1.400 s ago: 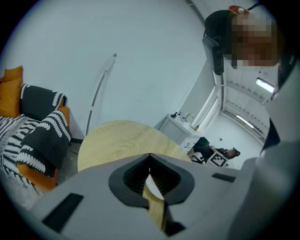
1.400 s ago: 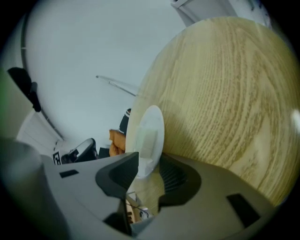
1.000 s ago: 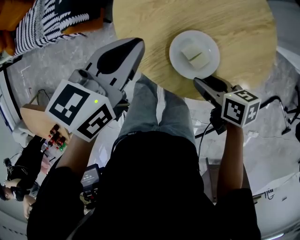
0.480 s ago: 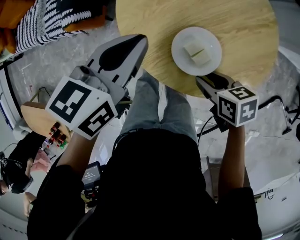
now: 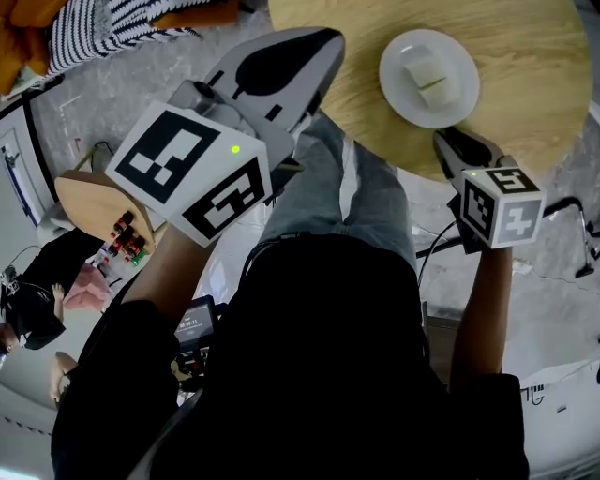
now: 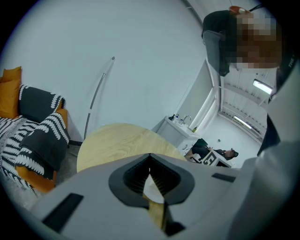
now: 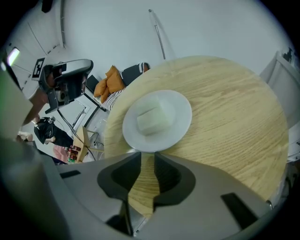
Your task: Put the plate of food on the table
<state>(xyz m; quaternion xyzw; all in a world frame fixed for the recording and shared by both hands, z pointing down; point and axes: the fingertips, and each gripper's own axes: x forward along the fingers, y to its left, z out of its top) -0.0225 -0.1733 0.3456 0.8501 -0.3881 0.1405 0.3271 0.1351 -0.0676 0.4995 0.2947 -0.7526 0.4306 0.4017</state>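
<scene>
A white plate (image 5: 429, 78) with a pale block of food (image 5: 427, 70) rests on the round wooden table (image 5: 525, 84), close to its near edge. Just short of the plate's near rim is my right gripper (image 5: 448, 142). In the right gripper view the plate (image 7: 157, 121) lies just beyond my right gripper (image 7: 147, 157). Its jaws have just been closing and still stand apart, with only bare wood showing between them. My left gripper (image 5: 319, 42) hangs over the table's left edge, away from the plate. In its own view the left gripper (image 6: 150, 159) has its tips together and holds nothing.
Striped and orange cushions (image 5: 112, 28) lie on the floor at the upper left. A small wooden side table (image 5: 89, 211) with little items stands at the left, and a person (image 5: 37, 300) sits below it. Cables (image 5: 572, 211) run across the floor at the right.
The head view has shifted, so the table and plate now sit further up and right and the left gripper looms larger. The right gripper's marker cube has rolled. The plate stays put.
</scene>
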